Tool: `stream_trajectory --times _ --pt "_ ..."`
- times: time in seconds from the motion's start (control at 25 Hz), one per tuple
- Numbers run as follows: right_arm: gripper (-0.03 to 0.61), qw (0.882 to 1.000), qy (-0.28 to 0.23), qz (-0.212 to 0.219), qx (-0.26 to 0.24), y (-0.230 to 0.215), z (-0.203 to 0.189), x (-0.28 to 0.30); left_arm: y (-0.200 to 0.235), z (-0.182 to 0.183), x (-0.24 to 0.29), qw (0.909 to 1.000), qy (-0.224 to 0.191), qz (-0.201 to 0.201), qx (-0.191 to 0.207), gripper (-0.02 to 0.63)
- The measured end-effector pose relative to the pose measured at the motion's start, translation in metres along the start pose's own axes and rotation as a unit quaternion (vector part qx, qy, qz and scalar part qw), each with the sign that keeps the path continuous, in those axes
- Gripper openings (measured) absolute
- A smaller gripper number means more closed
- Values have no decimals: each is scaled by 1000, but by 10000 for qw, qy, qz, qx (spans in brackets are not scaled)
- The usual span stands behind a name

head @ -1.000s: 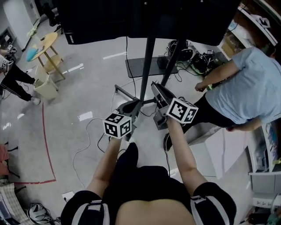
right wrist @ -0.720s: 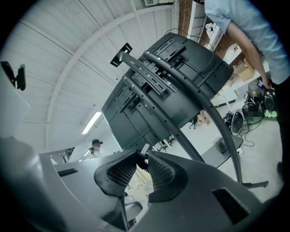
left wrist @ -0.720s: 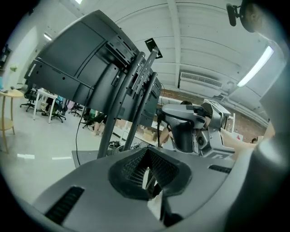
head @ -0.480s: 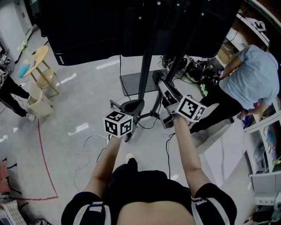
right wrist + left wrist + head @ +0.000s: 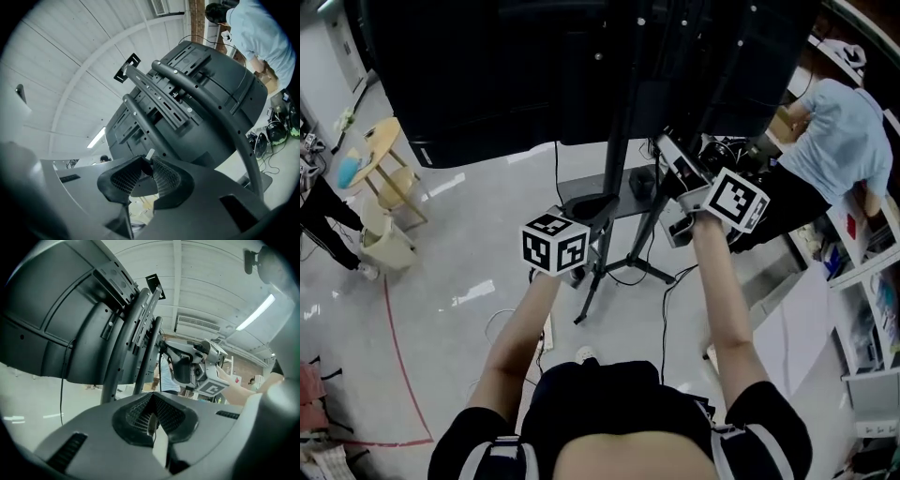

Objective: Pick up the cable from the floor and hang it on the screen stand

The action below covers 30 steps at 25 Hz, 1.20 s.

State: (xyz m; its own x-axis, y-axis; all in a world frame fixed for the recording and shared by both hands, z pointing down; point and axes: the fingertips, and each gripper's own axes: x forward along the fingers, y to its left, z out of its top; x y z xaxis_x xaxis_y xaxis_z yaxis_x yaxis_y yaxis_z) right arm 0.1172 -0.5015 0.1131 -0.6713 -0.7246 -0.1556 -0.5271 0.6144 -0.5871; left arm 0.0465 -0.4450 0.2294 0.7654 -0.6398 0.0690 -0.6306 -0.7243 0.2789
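While the left tool [image 5: 152, 414] and right tool [image 5: 146, 169] each pinch the cable [image 5: 149, 153] shut, raised beside the screen stand [image 5: 598, 246] poles, screen's lower edge just ahead, open floor [image 5: 469, 244] left, a bystander [image 5: 834, 122] close right.

Both hands have come up. My left gripper [image 5: 592, 204] has lifted a little from mid-frame. The right gripper [image 5: 667, 147] has swung further, toward the upper right of the head view, carrying the cable [image 5: 149, 153] pinched in its jaws. The screen [image 5: 487, 75] now fills much more of the top of the frame. The screen stand [image 5: 592, 277] has its legs below the grippers rather than level with them. The person in the blue shirt [image 5: 844, 131] has slid from middle right to the upper right corner.
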Motion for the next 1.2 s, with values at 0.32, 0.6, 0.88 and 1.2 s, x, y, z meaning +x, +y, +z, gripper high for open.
stream_trajectory --times 0.32,0.6,0.88,1.2 --pt "94 9999 -119 -73 -97 3 78 34 7 70 28 9996 -88 -205 161 8" --pt "94 9977 -131 426 -514 20 149 71 21 140 49 9988 -335 -121 343 7" --pt "94 9930 -142 804 -853 35 161 79 21 174 43 9938 -972 -254 482 8" --pt "94 9872 -201 1263 -950 66 223 125 36 257 54 9903 -1220 -314 585 6"
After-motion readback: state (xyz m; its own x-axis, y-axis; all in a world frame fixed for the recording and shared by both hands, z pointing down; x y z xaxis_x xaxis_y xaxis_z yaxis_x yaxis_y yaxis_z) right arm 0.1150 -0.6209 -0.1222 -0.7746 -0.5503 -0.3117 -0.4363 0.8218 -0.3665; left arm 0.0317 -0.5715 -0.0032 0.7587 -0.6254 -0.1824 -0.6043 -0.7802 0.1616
